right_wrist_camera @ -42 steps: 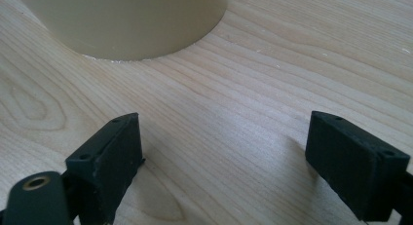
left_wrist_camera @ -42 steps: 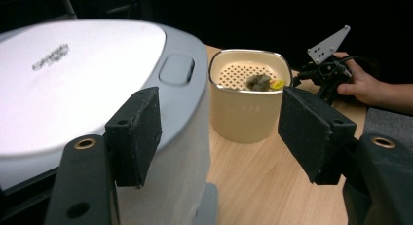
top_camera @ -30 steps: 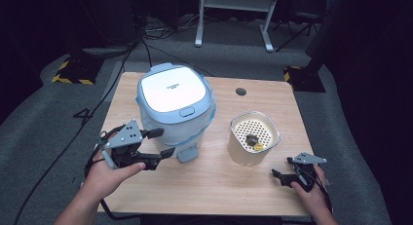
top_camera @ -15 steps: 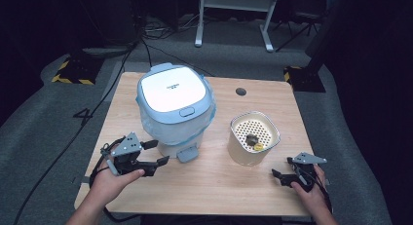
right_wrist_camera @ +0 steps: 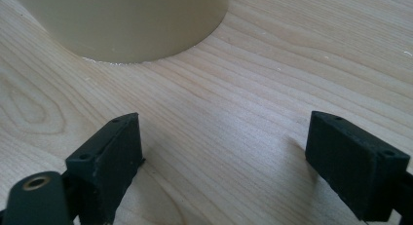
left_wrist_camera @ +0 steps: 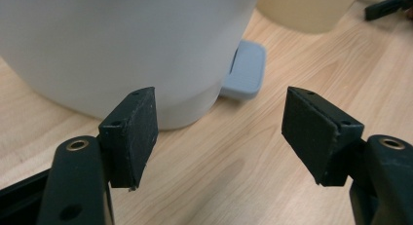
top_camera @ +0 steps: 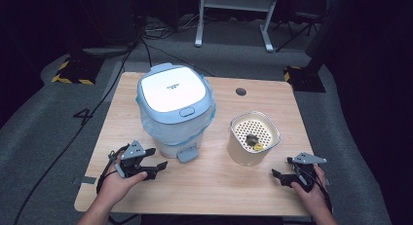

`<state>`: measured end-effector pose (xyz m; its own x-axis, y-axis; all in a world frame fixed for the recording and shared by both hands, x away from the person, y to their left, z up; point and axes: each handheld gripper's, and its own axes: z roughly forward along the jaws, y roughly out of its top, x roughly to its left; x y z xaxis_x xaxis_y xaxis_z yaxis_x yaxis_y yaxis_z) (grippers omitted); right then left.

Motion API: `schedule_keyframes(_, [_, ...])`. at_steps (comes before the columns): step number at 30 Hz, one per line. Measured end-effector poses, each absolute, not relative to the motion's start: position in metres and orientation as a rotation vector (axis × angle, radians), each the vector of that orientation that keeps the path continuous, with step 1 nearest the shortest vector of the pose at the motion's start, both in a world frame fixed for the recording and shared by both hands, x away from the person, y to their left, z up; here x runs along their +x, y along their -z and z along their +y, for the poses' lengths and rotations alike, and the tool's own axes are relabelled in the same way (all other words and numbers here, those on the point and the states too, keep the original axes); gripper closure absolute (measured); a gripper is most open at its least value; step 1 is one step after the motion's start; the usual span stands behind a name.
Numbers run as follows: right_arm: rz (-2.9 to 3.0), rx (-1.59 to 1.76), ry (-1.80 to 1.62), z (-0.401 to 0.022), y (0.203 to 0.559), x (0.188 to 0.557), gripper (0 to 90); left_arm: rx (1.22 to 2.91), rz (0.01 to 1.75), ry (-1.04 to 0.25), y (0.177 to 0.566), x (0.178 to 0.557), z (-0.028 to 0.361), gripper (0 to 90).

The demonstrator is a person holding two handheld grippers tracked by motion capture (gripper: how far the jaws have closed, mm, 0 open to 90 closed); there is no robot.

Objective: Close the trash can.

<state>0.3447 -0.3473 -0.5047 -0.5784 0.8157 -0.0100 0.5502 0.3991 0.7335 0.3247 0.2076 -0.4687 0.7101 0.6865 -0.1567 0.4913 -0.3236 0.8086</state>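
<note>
A white pedal bin (top_camera: pixel 173 96) with a pale blue lid and a plastic liner stands left of centre on the wooden table (top_camera: pixel 219 186). Its blue pedal (top_camera: pixel 187 154) faces the front. My left gripper (top_camera: pixel 156 167) lies low at the front left, pointing at the bin's base (left_wrist_camera: pixel 122 40) and the pedal (left_wrist_camera: pixel 246 71). Its jaws are open, have just widened a little, and have nothing between them. A beige container (top_camera: pixel 253 137) with a perforated insert holds small scraps. My right gripper (top_camera: pixel 278 176) rests open on the table, just short of that container (right_wrist_camera: pixel 126 20).
A round cable hole (top_camera: pixel 240 92) sits in the table's far part. Cables, a yellow-and-black striped foot (top_camera: pixel 73 74) and a white metal stand (top_camera: pixel 234 15) are on the floor behind. Bare wood lies between the two grippers.
My left hand has sunk from beside the bin's lower body to just above the table, drawing back slightly toward the front edge. The right hand has stayed put.
</note>
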Motion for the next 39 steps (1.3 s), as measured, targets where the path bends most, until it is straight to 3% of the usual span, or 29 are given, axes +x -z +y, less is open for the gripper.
schedule_keyframes(23, [2.293, 1.179, -0.995, -0.347, 0.505, 0.345, 13.6, 2.209, 0.922, -0.339, 0.504, 0.325, 0.200, 19.9])
schedule_keyframes(39, [2.293, 1.178, -0.995, -0.347, 0.505, 0.345, 13.6, 2.196, 0.994, -0.367, 0.505, 0.327, 0.201, 14.6])
